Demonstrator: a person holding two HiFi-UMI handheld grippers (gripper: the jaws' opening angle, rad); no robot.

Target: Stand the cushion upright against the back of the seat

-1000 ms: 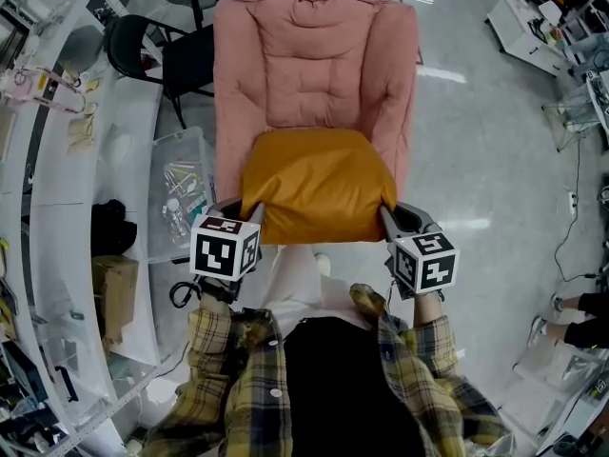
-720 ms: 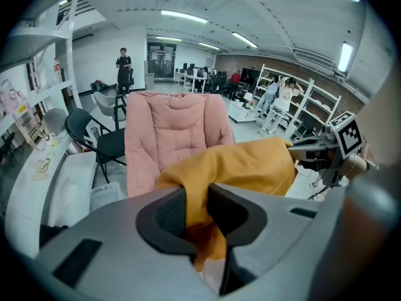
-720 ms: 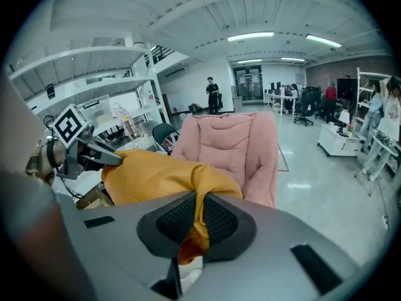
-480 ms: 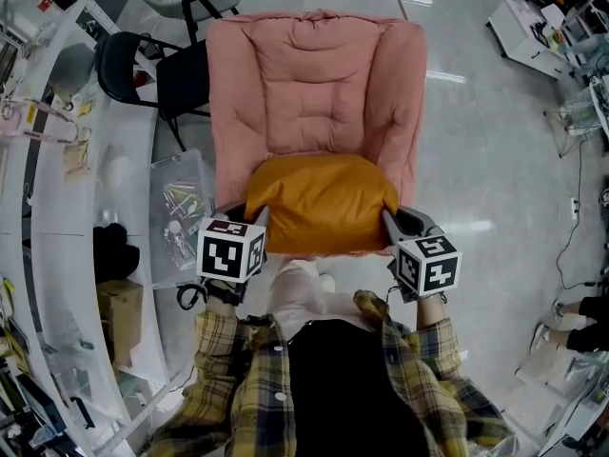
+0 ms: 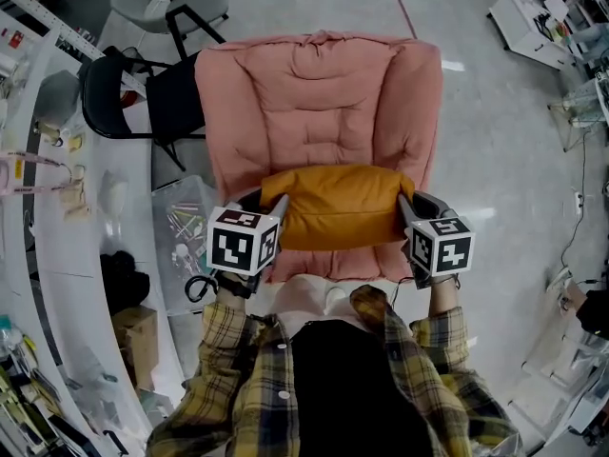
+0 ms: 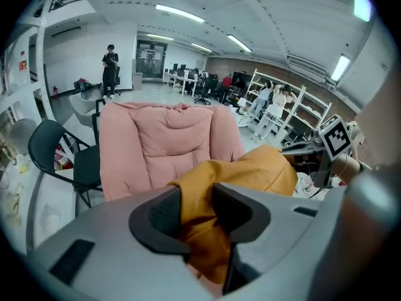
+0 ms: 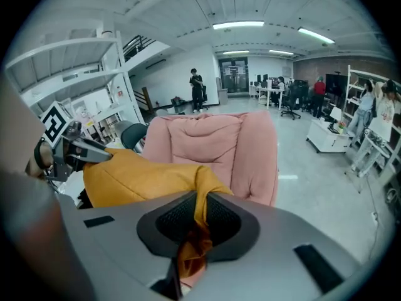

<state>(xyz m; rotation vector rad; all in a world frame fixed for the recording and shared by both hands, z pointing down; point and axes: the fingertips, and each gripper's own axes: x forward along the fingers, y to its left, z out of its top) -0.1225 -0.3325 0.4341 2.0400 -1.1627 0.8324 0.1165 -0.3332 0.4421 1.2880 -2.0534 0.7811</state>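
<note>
Floor (image 5: pixel 504 160) fills most of the head view, grey and shiny. In the middle, toward the top, stands a big pink armchair (image 5: pixel 319 112) with a soft, puffy back and arms. A white curved bench (image 5: pixel 57 246) runs down the left side of the frame. At the bottom is the person's yellow checked shirt (image 5: pixel 238 369). A black chair (image 5: pixel 143 98) stands at the upper left, just beside the armchair.

The orange cushion (image 5: pixel 338 206) is in the middle of the frame, lying crosswise over the front of the armchair's seat, between the two claws. It is not up against the back of the seat. I cannot tell if it touches the seat.

A clear box (image 5: pixel 181 227) with small things in it sits at the left of the armchair, near the bench.

The left claw (image 6: pixel 197 199) has a bunched corner of the cushion between its pads; the claw has just been opening wider, and the cloth fills the gap and touches both pads. The right claw (image 7: pixel 199 209) is squeezed tight on a thin fold at the cushion's other end.
</note>
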